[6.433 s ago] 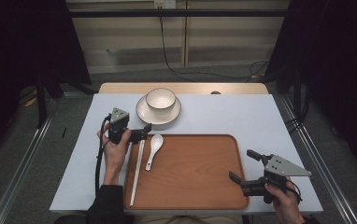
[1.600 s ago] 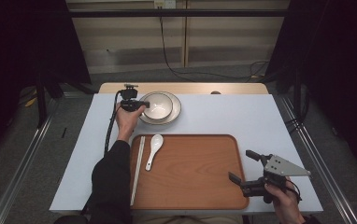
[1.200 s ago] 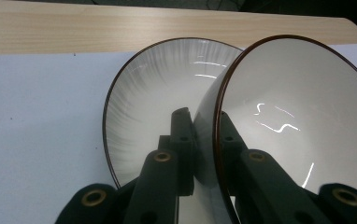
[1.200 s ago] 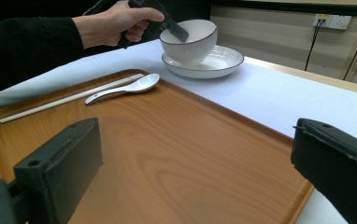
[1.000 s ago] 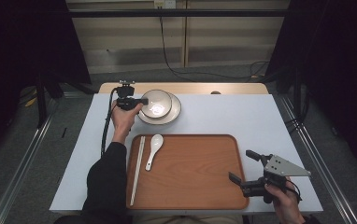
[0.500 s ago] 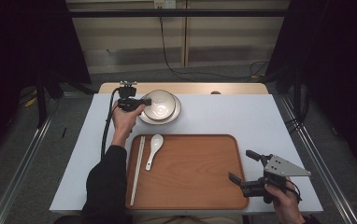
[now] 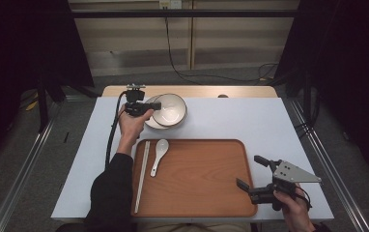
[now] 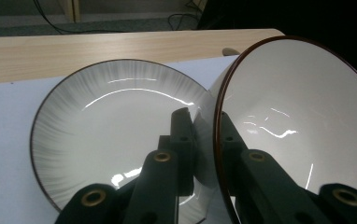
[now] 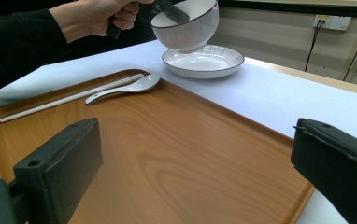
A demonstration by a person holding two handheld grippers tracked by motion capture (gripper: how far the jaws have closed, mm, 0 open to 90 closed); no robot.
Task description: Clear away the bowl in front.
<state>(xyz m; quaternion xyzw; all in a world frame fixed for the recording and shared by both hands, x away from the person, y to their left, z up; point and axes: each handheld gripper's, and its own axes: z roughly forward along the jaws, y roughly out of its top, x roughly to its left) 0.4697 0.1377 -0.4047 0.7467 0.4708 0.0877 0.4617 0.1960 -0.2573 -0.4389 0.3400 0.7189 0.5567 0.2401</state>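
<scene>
At upper centre of the high view, the left gripper (image 7: 154, 106) fingers (image 8: 182, 140) pinch the rim of the tilted white ceramic bowl (image 7: 169, 110) above its shallow white saucer (image 8: 116, 135); this thin hold may slip, while the right gripper (image 7: 256, 180) fingers gape empty.

My table (image 7: 250, 121) has a pale blue top: 1 wooden tray (image 7: 206, 193) near me, 1 white plate (image 9: 200, 63) beyond it. On the tray's left lie chopsticks (image 7: 141, 174) and 1 spoon (image 7: 158, 154).

Bowl (image 8: 298, 126) cut off at right and bottom edges; plate (image 8: 111, 140) partly hidden behind jaws and bowl.
</scene>
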